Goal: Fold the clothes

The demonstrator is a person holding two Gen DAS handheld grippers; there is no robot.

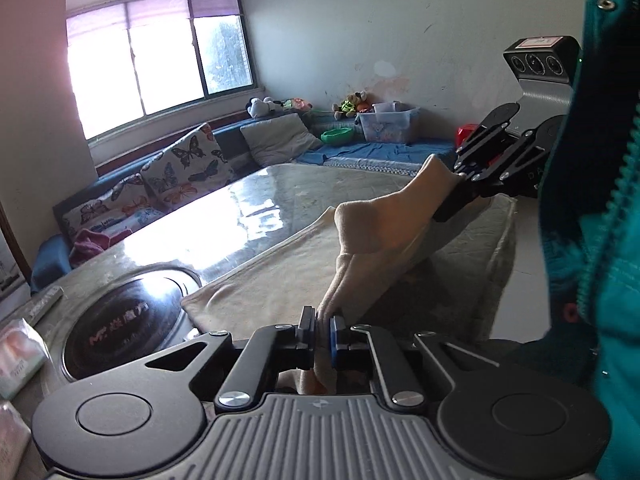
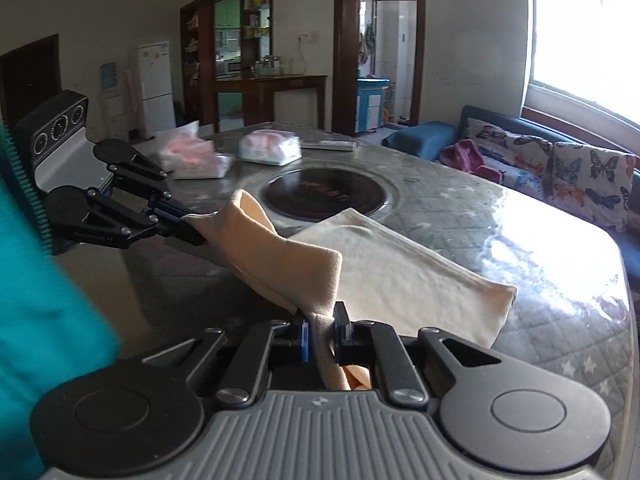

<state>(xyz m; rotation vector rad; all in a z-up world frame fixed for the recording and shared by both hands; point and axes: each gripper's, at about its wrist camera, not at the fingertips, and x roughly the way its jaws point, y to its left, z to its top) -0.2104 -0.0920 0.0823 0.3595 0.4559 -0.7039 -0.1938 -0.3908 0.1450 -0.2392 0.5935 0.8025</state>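
We find the cream garment point(image 1: 280, 280) on the table point(image 1: 248, 196), its near edge lifted clear while the far part lies flat just beside the round inset cooktop point(image 1: 120, 328). The left gripper point(image 1: 323, 334) pinches one corner of that edge; the right gripper point(image 2: 323, 330) pinches the other, and the cloth sags between them. Bare tabletop lies open beyond the garment toward the sofa point(image 2: 560, 168). The surface is glossy under window glare. Only the right wrist view shows tissue packs point(image 2: 270, 148) at the table's far side and a refrigerator point(image 2: 154, 84); only the left shows a storage bin point(image 1: 388, 124).
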